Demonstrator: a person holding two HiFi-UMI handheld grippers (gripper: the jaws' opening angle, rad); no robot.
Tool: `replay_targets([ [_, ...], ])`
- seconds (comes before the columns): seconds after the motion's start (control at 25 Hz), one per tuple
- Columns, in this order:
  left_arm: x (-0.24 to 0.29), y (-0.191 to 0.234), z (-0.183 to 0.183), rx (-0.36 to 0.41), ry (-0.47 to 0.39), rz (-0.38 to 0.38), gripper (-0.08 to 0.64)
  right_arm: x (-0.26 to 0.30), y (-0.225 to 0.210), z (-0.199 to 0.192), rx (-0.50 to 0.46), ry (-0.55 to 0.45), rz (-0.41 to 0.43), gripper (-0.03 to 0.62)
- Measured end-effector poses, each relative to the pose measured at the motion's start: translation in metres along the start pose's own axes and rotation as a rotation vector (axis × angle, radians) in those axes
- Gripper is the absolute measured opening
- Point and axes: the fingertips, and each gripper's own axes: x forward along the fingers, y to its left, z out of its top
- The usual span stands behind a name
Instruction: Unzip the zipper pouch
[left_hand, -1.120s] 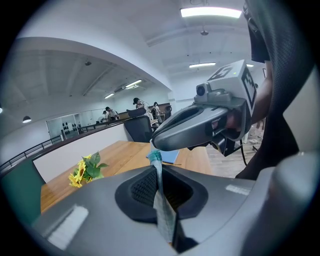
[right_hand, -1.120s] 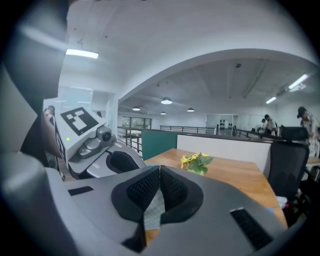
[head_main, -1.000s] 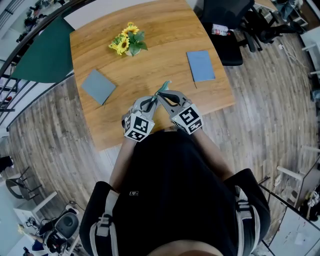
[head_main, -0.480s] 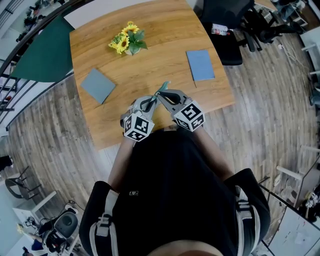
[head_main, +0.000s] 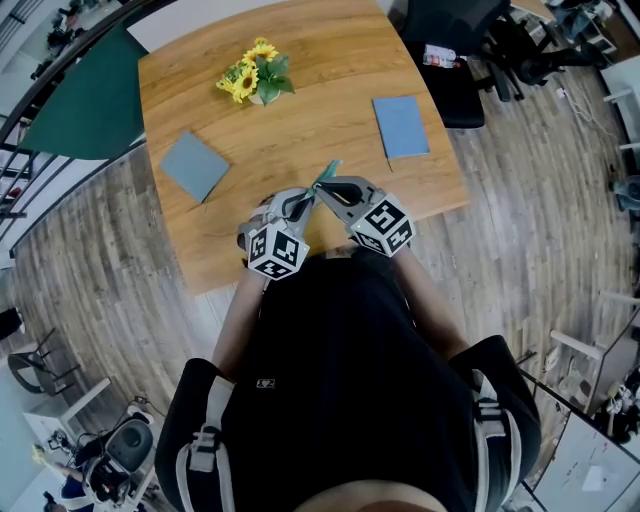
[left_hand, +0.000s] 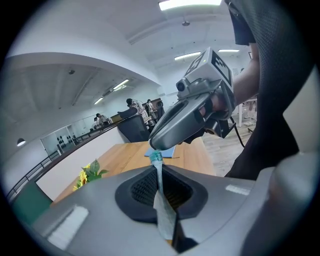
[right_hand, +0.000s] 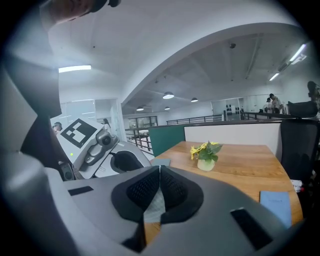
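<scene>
The left gripper is pressed together on a thin grey strip of the pouch, which stands edge-on between its pads and ends in a small teal tip. That tip sits right at the nose of the right gripper. The right gripper is likewise pinched shut on grey fabric of the same pouch, as its own view shows. The pouch hangs in the air between the two, above the near edge of the table.

Judged from its thinness and the way it folds between the pads, the pouch is light, soft and limp. It will sag or twist unless it is kept taut. One gripper should hold the fabric close beside the zipper's end and the other the pull tab. Whether the teal tip is that tab cannot be told.

Further out on the table lie a flat grey-blue piece on the left, a flat blue piece on the right, and sunflowers at the far side.

Compared with a second ago, the two marker cubes have drifted slightly apart, the right one outward. The teal tip has kept its place.
</scene>
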Motion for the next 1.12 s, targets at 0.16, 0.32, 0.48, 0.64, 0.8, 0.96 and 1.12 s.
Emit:
replay_targets([
  [0.16,0.001,0.000,0.005,-0.018,-0.015,0.002,0.005,-0.002,-0.005,0.002,0.004,-0.006,-0.034,0.006],
  [0.32,0.002,0.000,0.008,-0.020,-0.018,0.004,0.005,-0.003,-0.008,0.003,0.025,-0.015,-0.059,0.006],
  [0.48,0.002,-0.001,0.009,-0.019,-0.015,0.010,0.005,-0.003,-0.009,0.003,0.053,-0.012,-0.063,0.006],
  [0.64,0.000,0.001,0.008,-0.063,-0.022,0.022,0.006,-0.005,-0.007,0.003,0.081,-0.018,-0.036,0.006],
  [0.8,-0.001,0.001,0.013,-0.135,-0.047,0.000,0.023,-0.010,-0.006,0.006,0.110,-0.028,0.020,0.006],
  [0.96,0.002,-0.003,0.018,-0.157,-0.058,-0.039,0.060,-0.015,-0.007,0.006,0.129,-0.007,0.071,0.006],
  [1.12,0.004,-0.006,0.023,-0.154,-0.067,-0.049,0.032,-0.020,-0.010,0.003,0.173,0.017,0.125,0.006],
])
